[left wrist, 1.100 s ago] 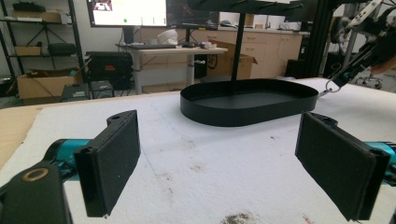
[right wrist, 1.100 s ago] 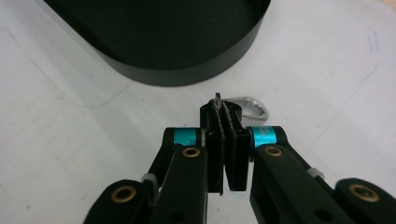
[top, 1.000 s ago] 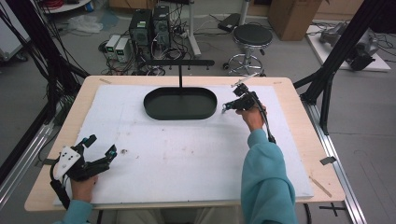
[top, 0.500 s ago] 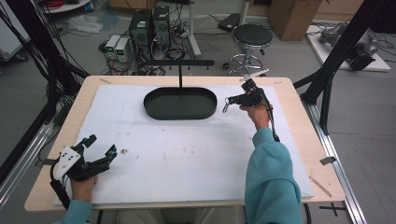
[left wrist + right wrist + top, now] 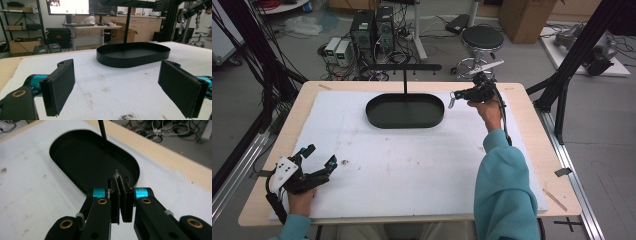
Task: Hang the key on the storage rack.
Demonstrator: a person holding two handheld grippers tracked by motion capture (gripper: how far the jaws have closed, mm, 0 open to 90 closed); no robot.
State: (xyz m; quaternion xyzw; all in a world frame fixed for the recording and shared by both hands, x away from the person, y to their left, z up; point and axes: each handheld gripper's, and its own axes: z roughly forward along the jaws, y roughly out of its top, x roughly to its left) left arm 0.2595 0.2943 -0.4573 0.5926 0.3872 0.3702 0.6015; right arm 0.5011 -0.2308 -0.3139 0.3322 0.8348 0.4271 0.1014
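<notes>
White Pad, Black Tray, a Small Metal Piece in the Air

Cluttered lab floor is surrounding a pale wooden table (image 5: 532,115), and a white, slightly fuzzy foam pad (image 5: 412,165) is covering most of its top, speckled with a few dark crumbs and scuffs. Toward the far side, a matte black oval metal tray (image 5: 405,111) with a low upright wall is sitting on the pad; a thin black post is rising from its back edge and is carrying a flat black crossbar (image 5: 404,67) with small pegs (a T-shaped hanging stand).

Above the pad just right of the tray, the right gripper (image 5: 454,96) is hovering in the person's hand, a teal knitted sleeve (image 5: 504,185) trailing behind it. Its jaws are pressed together on a small thin metal piece (image 5: 451,103), which is dangling from the tips in the high view. In the right gripper view the dark rubbery pads are pinching that flat sliver (image 5: 116,175) edge-on over the tray's rounded end; what exactly the piece is, I cannot tell.

At the pad's near left corner, the left gripper (image 5: 318,159) is resting low, its jaws standing wide apart. Its rectangular pads (image 5: 60,87) are looking matte and finely grained, with nothing between them.
</notes>
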